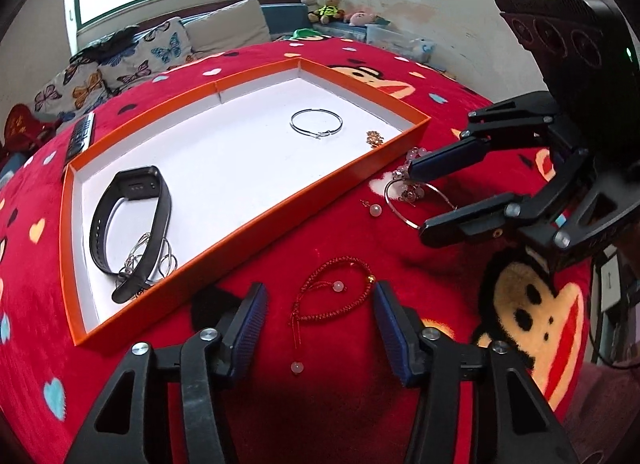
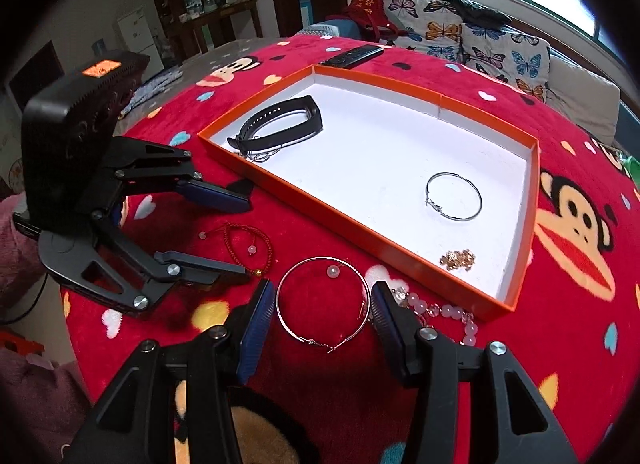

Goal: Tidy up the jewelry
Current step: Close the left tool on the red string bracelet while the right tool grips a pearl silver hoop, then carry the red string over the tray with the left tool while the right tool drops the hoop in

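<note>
An orange tray (image 1: 248, 219) (image 2: 360, 238) with a white floor holds a black wristband (image 1: 132, 219) (image 2: 280, 123), a silver chain (image 1: 150, 260), a silver hoop (image 1: 316, 123) (image 2: 454, 195) and a small gold piece (image 1: 375, 139) (image 2: 458, 259). My left gripper (image 1: 320, 304) (image 2: 240, 238) is open around a red cord bracelet (image 1: 332, 292) (image 2: 248, 244) on the cloth. My right gripper (image 2: 322, 304) (image 1: 416, 199) is open around a large silver hoop (image 2: 320, 300) (image 1: 400, 211). A pink bead bracelet (image 2: 448, 312) (image 1: 414, 153) lies beside its right finger.
A red plush monkey-print cloth (image 1: 360, 404) (image 2: 580, 304) covers the round table. A remote control (image 1: 80, 135) (image 2: 352, 55) lies beyond the tray. Loose pink beads (image 1: 297, 367) (image 1: 375, 209) lie on the cloth. A sofa with butterfly cushions (image 2: 480, 43) stands behind.
</note>
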The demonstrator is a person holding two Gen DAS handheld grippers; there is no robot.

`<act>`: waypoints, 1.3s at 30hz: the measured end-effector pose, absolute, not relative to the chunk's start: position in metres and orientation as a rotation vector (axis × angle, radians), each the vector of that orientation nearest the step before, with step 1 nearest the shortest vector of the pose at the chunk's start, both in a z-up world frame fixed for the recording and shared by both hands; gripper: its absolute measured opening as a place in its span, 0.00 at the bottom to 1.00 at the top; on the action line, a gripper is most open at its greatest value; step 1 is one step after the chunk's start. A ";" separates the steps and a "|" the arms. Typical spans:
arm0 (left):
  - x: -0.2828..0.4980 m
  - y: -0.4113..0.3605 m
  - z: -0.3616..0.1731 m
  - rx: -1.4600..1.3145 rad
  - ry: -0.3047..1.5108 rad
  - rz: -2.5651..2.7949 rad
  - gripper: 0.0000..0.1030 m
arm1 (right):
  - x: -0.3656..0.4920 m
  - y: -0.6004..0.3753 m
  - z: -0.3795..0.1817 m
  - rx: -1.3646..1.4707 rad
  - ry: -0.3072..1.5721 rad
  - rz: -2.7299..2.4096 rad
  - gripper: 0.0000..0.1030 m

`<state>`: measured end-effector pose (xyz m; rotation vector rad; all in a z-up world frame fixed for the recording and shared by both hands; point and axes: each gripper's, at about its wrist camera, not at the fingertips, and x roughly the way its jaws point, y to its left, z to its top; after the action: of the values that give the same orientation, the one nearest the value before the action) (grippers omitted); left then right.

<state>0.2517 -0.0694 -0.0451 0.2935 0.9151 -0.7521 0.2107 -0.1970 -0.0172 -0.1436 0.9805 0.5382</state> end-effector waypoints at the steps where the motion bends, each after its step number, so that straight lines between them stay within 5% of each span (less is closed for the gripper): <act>1: 0.251 -0.070 -0.045 0.299 0.911 -0.749 0.51 | 0.210 -0.199 -0.017 -0.133 0.979 0.534 0.53; 13: 0.233 -0.066 -0.041 0.298 0.882 -0.743 0.17 | 0.202 -0.203 -0.018 -0.093 0.979 0.504 0.53; 28: 0.201 -0.056 -0.027 0.200 0.888 -0.733 0.13 | 0.183 -0.202 -0.010 -0.082 0.956 0.484 0.53; 39: 0.230 -0.044 0.032 0.153 0.779 -0.676 0.13 | 0.210 -0.213 0.017 -0.086 0.891 0.445 0.53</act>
<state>0.2298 -0.0437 0.0324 0.1526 0.7794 -0.6758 0.2100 -0.2127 0.0173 -0.0855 0.8906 0.4451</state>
